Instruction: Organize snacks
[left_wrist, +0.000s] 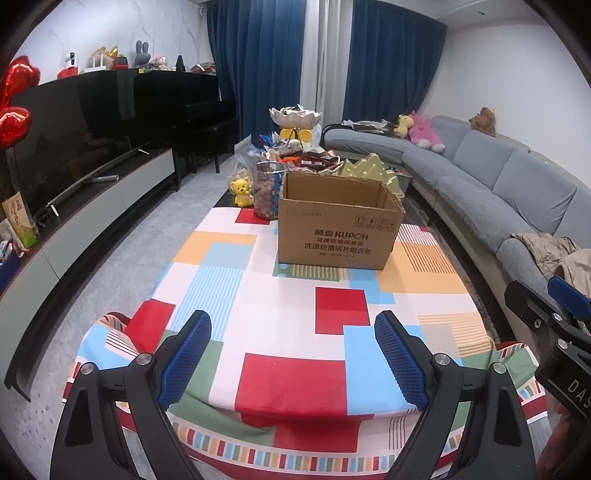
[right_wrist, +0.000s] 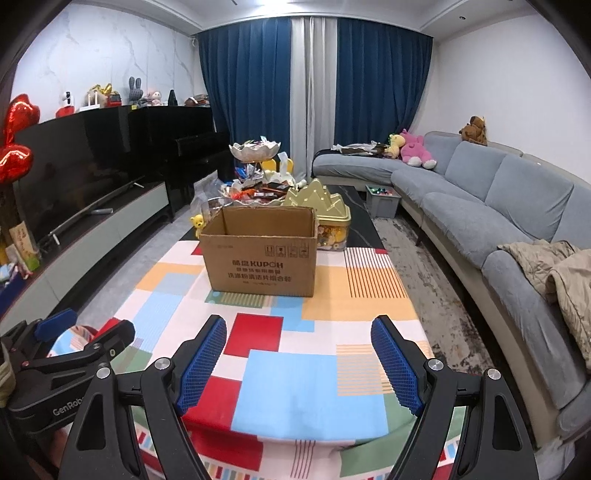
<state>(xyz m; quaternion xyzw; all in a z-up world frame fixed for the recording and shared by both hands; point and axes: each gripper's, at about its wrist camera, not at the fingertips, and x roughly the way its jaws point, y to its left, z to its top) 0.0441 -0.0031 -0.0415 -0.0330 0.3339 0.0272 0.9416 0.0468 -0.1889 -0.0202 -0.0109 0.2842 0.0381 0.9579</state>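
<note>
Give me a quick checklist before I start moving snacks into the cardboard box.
1. Left gripper open and empty: ok.
2. Right gripper open and empty: ok.
3. Box upright, top open: ok.
4. Cloth between grippers and box bare: ok.
5. Snacks within reach: not ok, they lie behind the box.
6. Room inside box: cannot tell, its floor is hidden.

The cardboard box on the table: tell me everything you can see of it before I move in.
The cardboard box is plain brown corrugated card, printed in dark lettering with "KUPOH", Chinese text and handling symbols on its near face. It stands upright on the patterned tablecloth, top open, flaps apparently folded inside; what shows of the inside looks empty, the floor hidden. A clear jar of snacks stands beside it and a gold tin behind; contact is unclear. Neither gripper touches it.
</note>
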